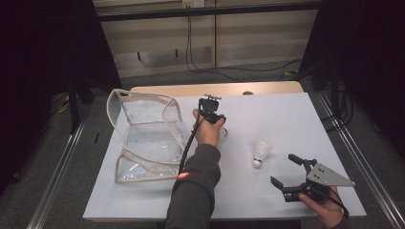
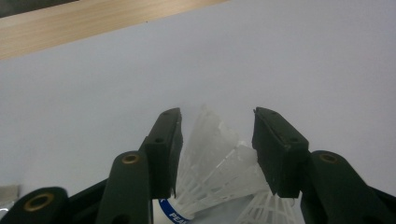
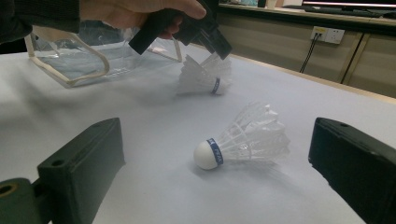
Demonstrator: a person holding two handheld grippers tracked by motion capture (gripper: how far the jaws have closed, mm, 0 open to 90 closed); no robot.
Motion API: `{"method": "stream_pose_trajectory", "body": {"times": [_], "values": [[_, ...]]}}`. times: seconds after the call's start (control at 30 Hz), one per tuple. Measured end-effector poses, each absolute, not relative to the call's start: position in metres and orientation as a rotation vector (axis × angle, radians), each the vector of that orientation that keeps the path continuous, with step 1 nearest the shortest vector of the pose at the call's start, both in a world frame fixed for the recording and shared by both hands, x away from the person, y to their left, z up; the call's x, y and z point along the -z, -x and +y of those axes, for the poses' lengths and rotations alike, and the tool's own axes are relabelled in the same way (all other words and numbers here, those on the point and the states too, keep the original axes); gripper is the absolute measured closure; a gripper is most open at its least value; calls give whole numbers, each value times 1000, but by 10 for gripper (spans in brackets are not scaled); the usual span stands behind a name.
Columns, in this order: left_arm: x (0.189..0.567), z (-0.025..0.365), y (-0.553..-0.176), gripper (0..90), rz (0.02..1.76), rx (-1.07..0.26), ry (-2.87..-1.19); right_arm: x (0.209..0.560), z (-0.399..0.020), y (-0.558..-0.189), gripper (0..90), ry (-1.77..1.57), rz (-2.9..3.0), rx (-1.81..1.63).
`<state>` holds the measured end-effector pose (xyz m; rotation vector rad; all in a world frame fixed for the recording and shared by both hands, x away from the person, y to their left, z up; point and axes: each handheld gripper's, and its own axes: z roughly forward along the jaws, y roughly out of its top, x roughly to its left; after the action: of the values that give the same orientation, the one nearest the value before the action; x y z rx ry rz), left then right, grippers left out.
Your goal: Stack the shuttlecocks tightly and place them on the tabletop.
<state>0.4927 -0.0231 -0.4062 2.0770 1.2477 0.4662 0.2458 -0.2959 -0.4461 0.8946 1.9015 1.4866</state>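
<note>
While the right gripper (image 1: 289, 171) sits low at the near right edge of the pale grey-white tabletop (image 1: 286, 119), its black jaws stand spread wide and grasp nothing. Look along those jaws in the right gripper view: a white feathered shuttlecock with a blue band round its cork (image 3: 245, 140) lies on its side just ahead, between them but apart from both, cork toward the camera. In the high view that same shuttlecock (image 1: 261, 152) rests right of centre on the sheet.

Further in, the left gripper (image 1: 216, 119) points down at mid-table, held by a hand with a dark sleeve behind it. Its jaws are released, parted around a second white shuttlecock (image 2: 219, 163) lying on the tabletop; the feathers sit in the gap and the pads do not squeeze them. From the right gripper view this second shuttlecock (image 3: 205, 74) lies on its side under that gripper.

Left of it stands a clear plastic bag with beige trim and handles (image 1: 143, 138), open and slumped on the sheet.

Beyond the grey sheet a strip of light wooden table edge (image 1: 215, 88) shows. Further back comes grey floor, black cables (image 1: 200, 62) trailing over it, then a pale panelled wall. Dark curtains hang at both sides.
</note>
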Motion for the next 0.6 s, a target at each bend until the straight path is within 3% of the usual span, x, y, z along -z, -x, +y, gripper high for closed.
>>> {"method": "stream_pose_trajectory", "body": {"times": [0.6], "values": [[401,-21,-489,450,1251,-419,-2035,446,-295,-246,27,-895,1901,-1488]]}}
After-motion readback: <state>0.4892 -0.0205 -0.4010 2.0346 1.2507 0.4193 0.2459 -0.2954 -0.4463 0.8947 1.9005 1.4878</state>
